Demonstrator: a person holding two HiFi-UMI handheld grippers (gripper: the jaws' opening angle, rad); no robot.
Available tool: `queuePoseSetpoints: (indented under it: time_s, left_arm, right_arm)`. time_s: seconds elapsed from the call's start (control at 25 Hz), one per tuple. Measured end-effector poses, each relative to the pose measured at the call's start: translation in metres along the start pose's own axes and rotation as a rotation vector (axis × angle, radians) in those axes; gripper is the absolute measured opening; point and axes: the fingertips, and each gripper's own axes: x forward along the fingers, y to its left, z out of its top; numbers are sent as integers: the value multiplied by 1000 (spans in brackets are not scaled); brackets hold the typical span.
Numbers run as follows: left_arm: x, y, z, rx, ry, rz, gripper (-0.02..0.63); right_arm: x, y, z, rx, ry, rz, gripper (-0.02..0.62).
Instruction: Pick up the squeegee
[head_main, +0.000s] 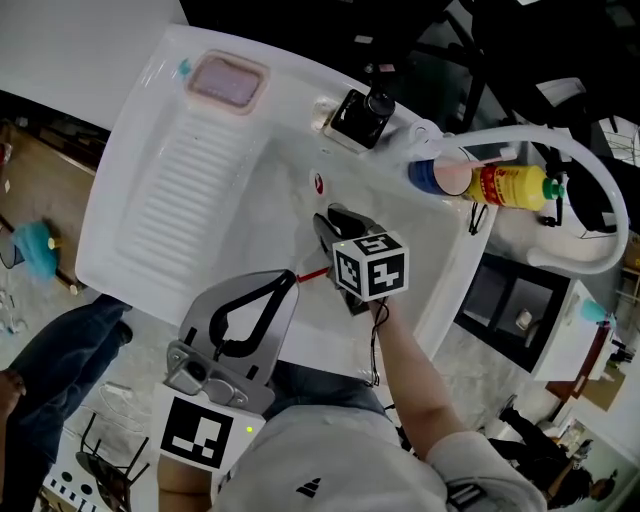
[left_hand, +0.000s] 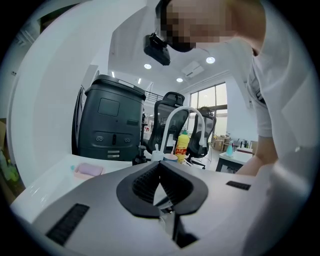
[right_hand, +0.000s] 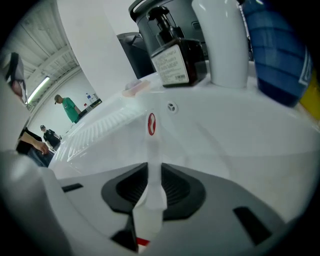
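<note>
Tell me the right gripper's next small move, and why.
Probably lift the squeegee straight up, clear of the sink. The right gripper already has its jaws closed on the white handle, and the red-marked far end looks close to the basin floor.

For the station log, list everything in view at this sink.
sink: one, white, ribbed drainboard at left, fills the middle of the head view
soap: one, pink, in a dish at the sink's far left corner
pump bottle: one, dark, on the back rim
tap: one, white, arching at the right
cup: one, blue, by the tap's base
yellow bottle: one, red label, right of the cup
squeegee: one, white with red marks, over the basin
left gripper: one, grey, jaws together, empty
right gripper: one, grey, jaws closed on the squeegee's handle
</note>
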Motion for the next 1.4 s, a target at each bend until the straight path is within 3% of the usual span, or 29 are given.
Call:
queuePoseSetpoints:
  time_s: [0.56,1.4]
  left_arm:
    - [-9,-22,21,55,-11,-46,12]
    - [-23,-41,46,58,-20,-43,12]
  right_arm:
    - [-80,36,53,-11,-223,33,92]
    - [-205,87,104,-59,-525,64,92]
